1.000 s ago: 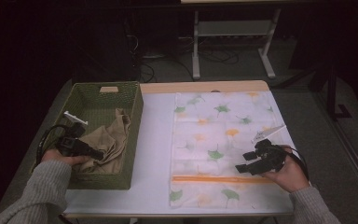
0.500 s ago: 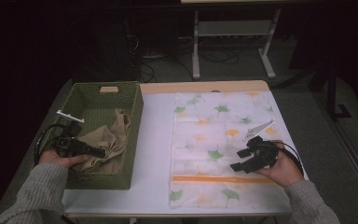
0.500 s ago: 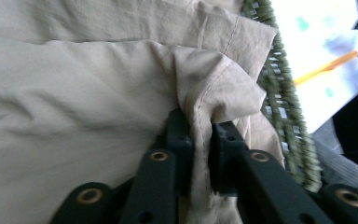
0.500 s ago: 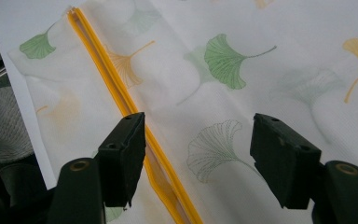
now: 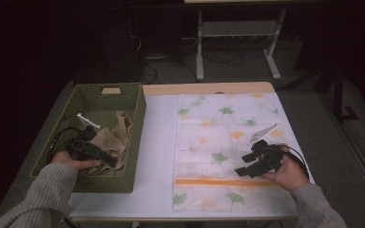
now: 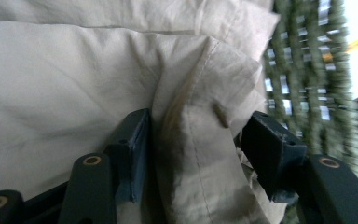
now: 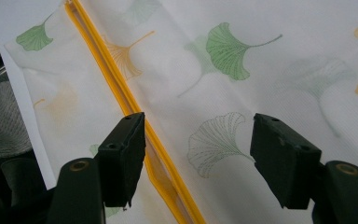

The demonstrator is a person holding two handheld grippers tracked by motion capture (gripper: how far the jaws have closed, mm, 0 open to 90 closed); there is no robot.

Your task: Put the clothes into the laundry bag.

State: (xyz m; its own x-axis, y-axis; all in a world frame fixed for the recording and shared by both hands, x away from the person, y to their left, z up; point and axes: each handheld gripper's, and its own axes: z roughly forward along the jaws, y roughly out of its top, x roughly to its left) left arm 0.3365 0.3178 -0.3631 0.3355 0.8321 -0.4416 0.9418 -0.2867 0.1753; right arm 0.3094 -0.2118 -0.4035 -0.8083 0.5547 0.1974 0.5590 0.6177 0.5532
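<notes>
beige cloth (image 6: 121, 93): bunched in the green basket (image 5: 123, 102), a raised fold of it standing between the jaws of the left hand-held gripper (image 5: 105, 159)
left hand-held gripper: jaws have just been opening and now stand spread; in the left gripper view one pad lies against the fold and the other stands just off it, so there is no pinch
left hand (image 5: 71, 161): behind that hand-held gripper, at the basket's near left part, grey sleeve trailing back toward the desk edge
basket wall: woven green mesh just past the cloth, on the right of the left gripper view
white piece (image 5: 88, 121): a thin tilted plate above the left hand-held gripper, over the basket
right hand-held gripper (image 5: 241, 171): jaws spread, nothing between the pads, hovering low over the leaf-print bag (image 7: 261, 60)
orange zipper (image 7: 135, 112): runs beside one jaw in the right gripper view, slanting down the bag
right hand (image 5: 290, 171): behind that hand-held gripper, near the bag's right edge
bag: spread flat on the desk (image 5: 159, 142), well apart from the basket, white with green and orange ginkgo leaves
</notes>
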